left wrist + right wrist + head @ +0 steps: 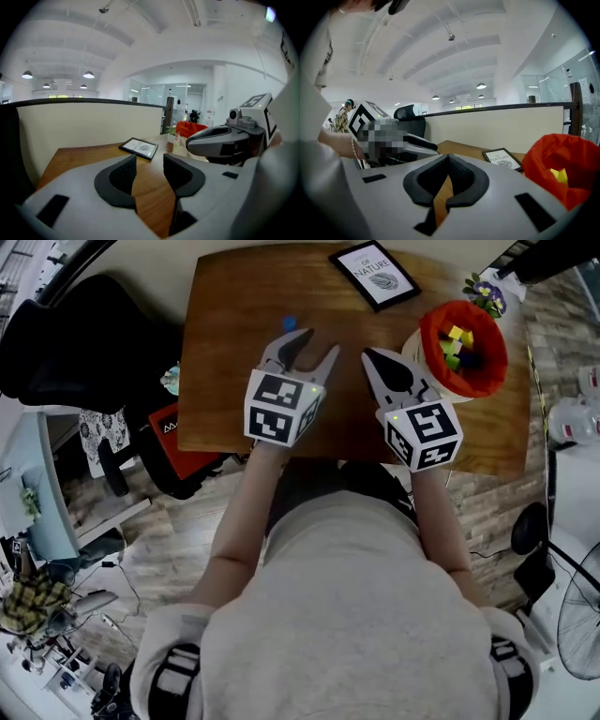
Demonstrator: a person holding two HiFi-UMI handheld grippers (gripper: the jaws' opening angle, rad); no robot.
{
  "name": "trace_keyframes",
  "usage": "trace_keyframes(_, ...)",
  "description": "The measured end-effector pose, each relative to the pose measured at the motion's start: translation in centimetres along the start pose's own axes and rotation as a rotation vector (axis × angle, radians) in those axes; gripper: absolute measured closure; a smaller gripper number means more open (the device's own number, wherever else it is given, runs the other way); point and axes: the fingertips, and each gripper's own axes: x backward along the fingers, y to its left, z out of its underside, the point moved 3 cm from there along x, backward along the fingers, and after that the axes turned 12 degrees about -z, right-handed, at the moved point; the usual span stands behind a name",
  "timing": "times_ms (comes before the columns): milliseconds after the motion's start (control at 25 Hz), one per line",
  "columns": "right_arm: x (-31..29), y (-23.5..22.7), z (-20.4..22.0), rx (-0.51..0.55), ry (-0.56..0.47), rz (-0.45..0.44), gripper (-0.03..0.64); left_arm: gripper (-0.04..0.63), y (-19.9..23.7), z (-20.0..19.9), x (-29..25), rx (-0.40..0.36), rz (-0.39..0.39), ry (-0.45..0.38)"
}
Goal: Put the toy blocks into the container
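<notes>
**Head view.** The left gripper (317, 345) hovers over the middle of the wooden table (225, 352) with its jaws spread and nothing between them. One blue block (289, 323) lies loose on the table, just beyond the tip of that gripper's left jaw and a little left of the gap. It is too small for its long axis to be read. The right gripper (370, 356), jaws closed on nothing, sits between the left gripper and the red container (487, 362), which stands near the table's right edge. The container already holds yellow and green blocks (456, 338). A framed print (374, 274) lies at the far edge. The left gripper is clearly the nearer one to the loose block, and the container lies well to its right, past the other gripper.

**Left gripper view.** The left gripper (149, 159) shows parted pads with bare wood between them. The blue block is not visible here and is presumably below the frame. The container (191, 127) appears ahead and to the right, behind the right gripper (220, 140).

**Right gripper view.** The right gripper (448, 161) has its pad tips meeting and is empty. The container (562, 159) is close on its right, with a yellow block (559, 176) inside.
</notes>
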Motion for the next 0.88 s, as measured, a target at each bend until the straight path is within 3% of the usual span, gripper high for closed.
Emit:
trace_keyframes(320, -5.7, 0.4, 0.7, 0.011, 0.071, -0.090, 0.606, 0.408, 5.5, 3.6, -0.3, 0.102, -0.117, 0.050)
trace_keyframes(520, -8.5, -0.5, 1.7, -0.003, 0.124, -0.121, 0.606, 0.408, 7.6, 5.3, -1.5, 0.052, -0.139, 0.104)
trace_keyframes(880, -12.2, -3.0, 3.5, -0.051, 0.194, -0.151, 0.606, 0.388, 8.9, 7.4, -5.1, 0.046, -0.104, 0.196)
